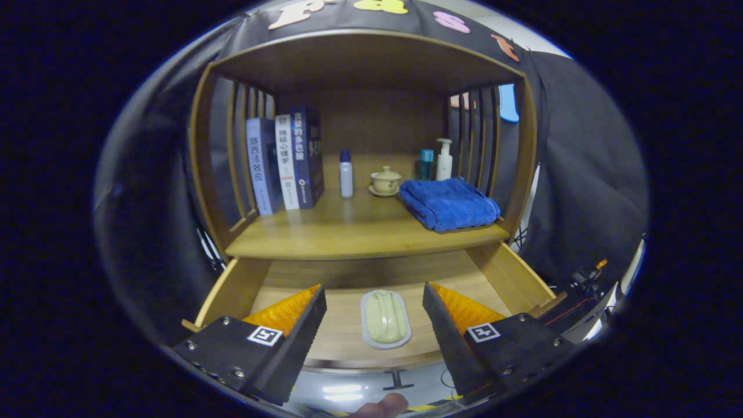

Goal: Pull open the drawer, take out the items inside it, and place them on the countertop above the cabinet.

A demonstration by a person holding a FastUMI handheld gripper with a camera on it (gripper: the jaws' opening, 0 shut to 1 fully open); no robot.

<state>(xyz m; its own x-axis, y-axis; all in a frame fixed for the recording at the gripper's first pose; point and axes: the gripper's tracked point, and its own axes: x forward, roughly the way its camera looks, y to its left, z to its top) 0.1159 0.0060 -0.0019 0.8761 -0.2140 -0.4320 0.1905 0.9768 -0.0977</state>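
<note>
Jaws (374, 302) spread wide, holding nothing, both fingers with toothed inner faces and a square fiducial tag on each mount. Soap dish (386, 320) sits between the fingers, clear of both: pale oval tray with a smooth cream bar of soap in it, lying flat on the drawer floor. Drawer (511, 273) is pulled out, light wood, plain side walls either side of the dish. A fingertip (383, 405) shows below the dish, under the drawer front.

Above the dish, the tabletop (348, 232) of the cabinet, same wood, slatted side walls and a top panel over it. On it, beyond the dish: folded blue towel (448, 203), fluffy, to the right; small lidded ceramic cup on a saucer (385, 181) straight behind; slim white bottle with blue cap (346, 173) left of the cup; three upright books (284, 162) further left, spine text too small to read; white pump bottle (444, 159) and a teal bottle (426, 164) behind the towel.
</note>
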